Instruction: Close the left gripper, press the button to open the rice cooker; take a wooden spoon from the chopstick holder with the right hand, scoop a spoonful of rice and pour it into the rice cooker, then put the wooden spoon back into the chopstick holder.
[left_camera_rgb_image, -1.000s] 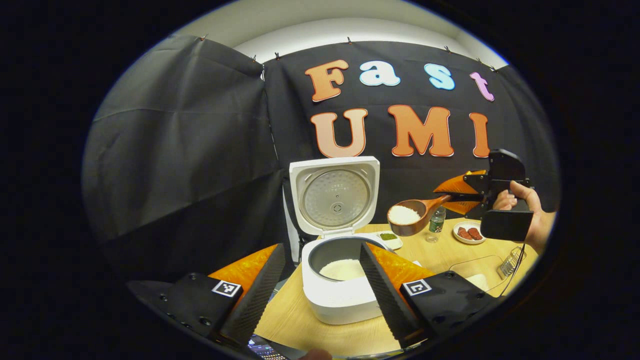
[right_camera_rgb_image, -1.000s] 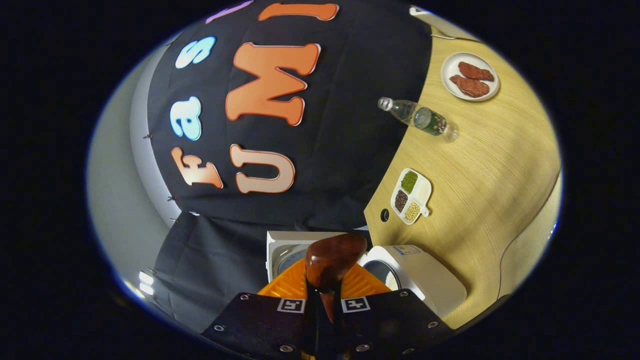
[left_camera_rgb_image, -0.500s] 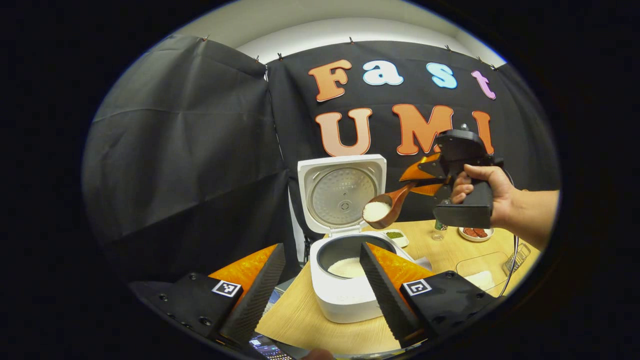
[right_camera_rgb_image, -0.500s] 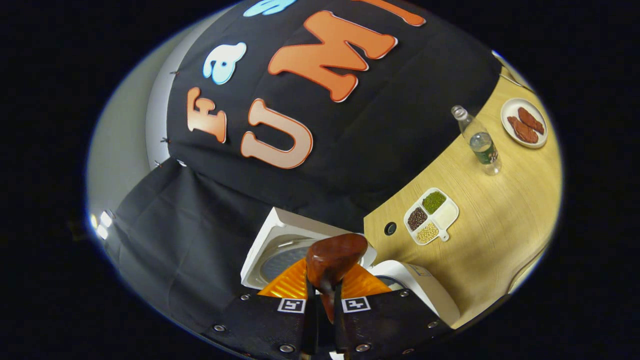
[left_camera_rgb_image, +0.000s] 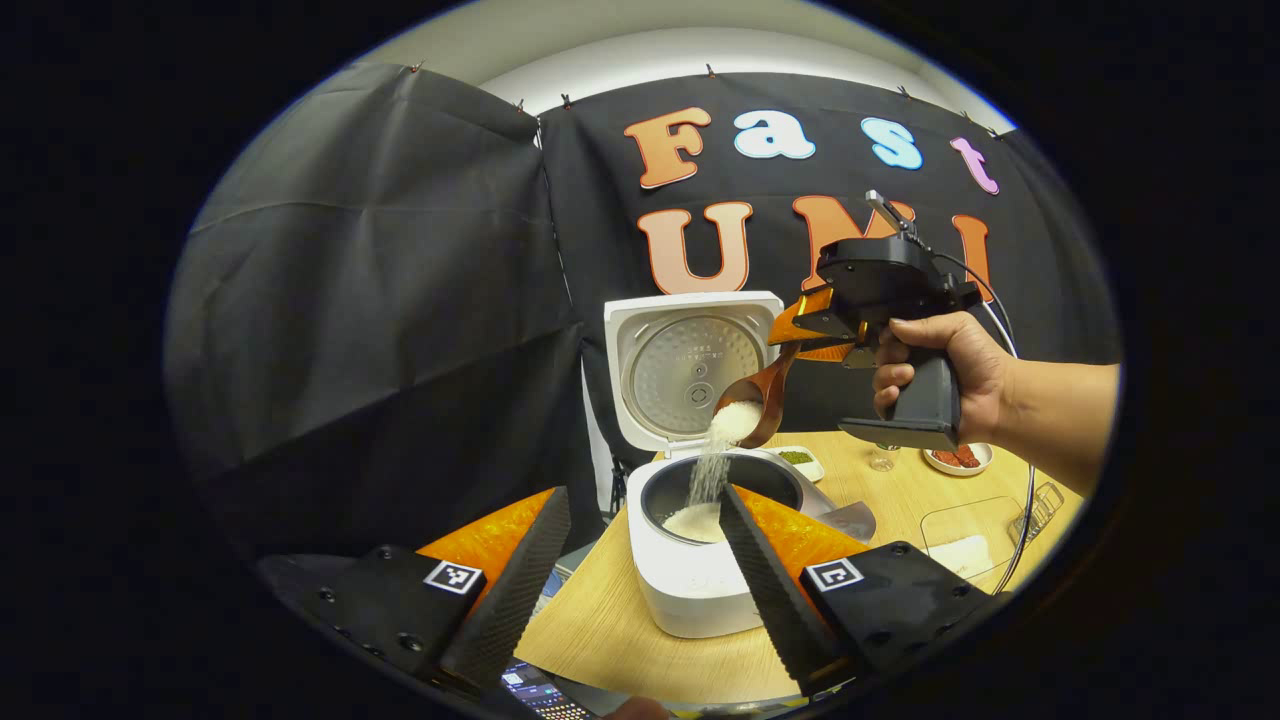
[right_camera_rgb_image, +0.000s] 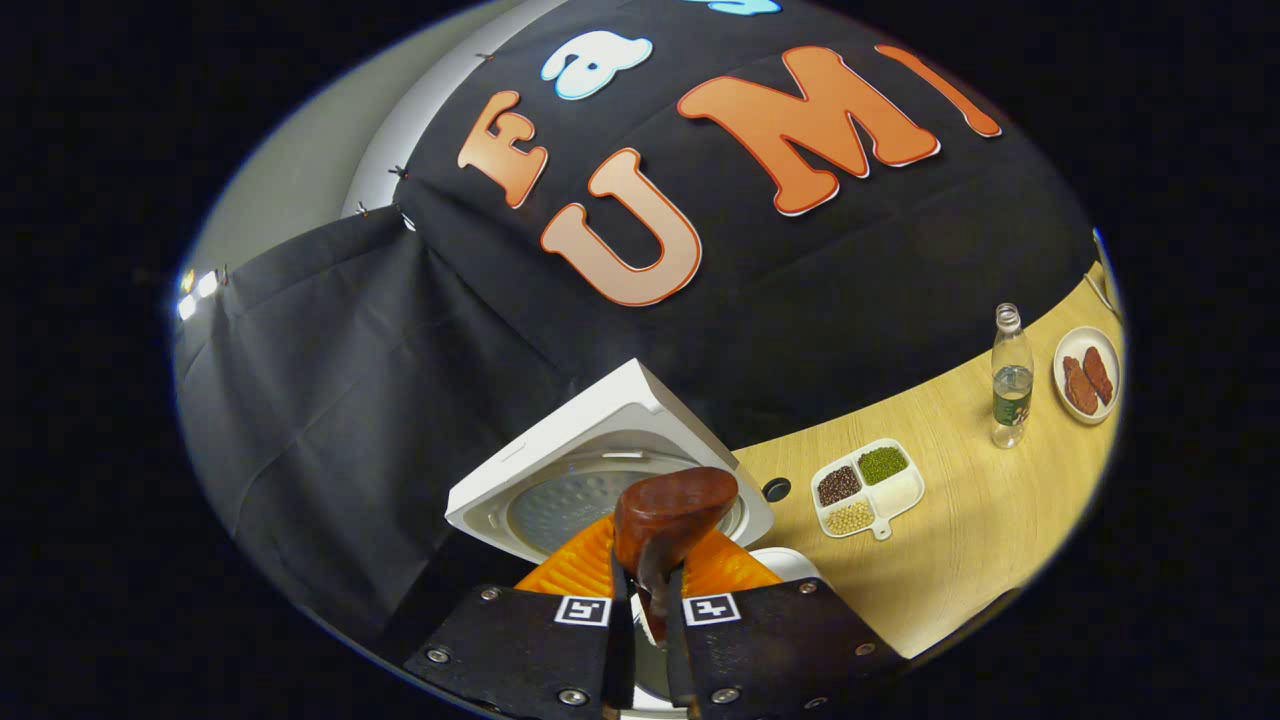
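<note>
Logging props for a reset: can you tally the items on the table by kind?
Rice cooker: 1
Divided dish of beans: 1
Bottle: 1
Plate of meat: 1
Clear rice container: 1
Total: 5

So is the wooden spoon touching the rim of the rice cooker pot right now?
Apart. In the left gripper view the wooden spoon hangs tilted above the rice cooker, with only falling rice bridging the gap.

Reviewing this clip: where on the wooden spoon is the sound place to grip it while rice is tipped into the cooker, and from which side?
By the handle end, as the right hand-held gripper does now, coming from behind the wooden spoon. The long handle keeps the fingers away from the bowl, so it can tilt freely over the open rice cooker.
</note>
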